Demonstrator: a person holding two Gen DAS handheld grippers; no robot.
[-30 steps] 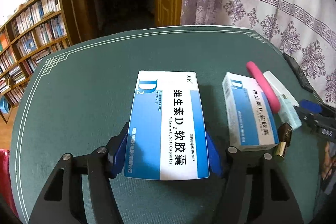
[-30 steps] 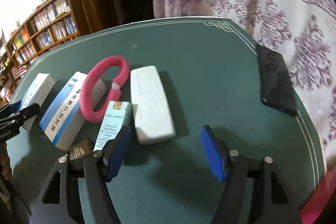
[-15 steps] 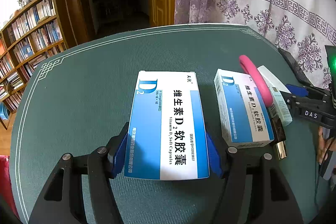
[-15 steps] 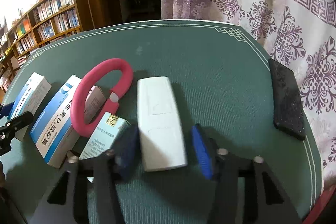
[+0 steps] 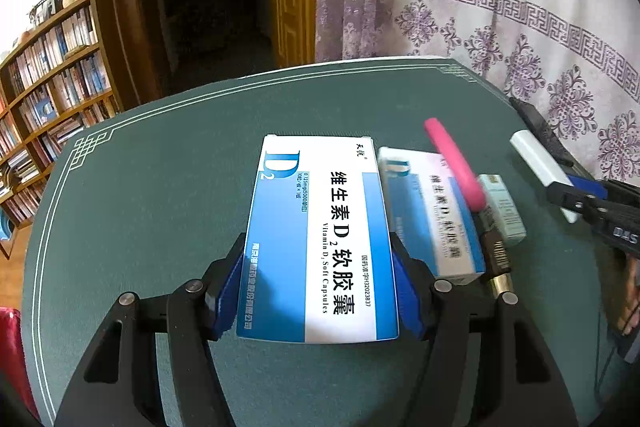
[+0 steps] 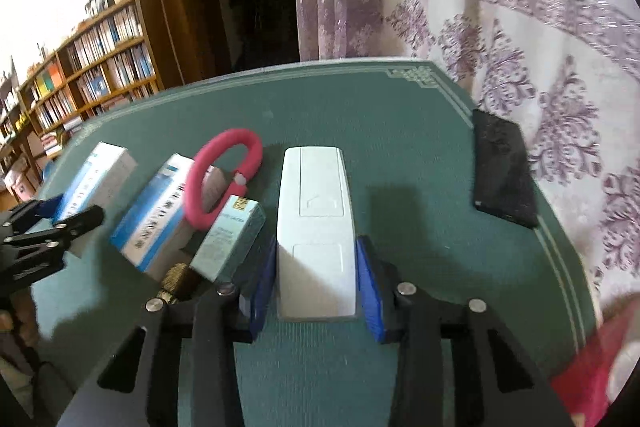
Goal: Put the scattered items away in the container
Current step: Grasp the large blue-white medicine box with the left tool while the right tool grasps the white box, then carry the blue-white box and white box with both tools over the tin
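White flat rectangular remote (image 6: 316, 223) on the green table cloth (image 6: 420, 155) went from beside your right gripper (image 6: 316, 279) to clamped between its pads; left gripper (image 5: 318, 291) stayed clenched on the blue-white vitamin D2 carton (image 5: 320, 239); container wasn't visible

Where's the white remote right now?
In the right wrist view the remote sits between the right gripper pads, on the green table, with the teal box just left of it.
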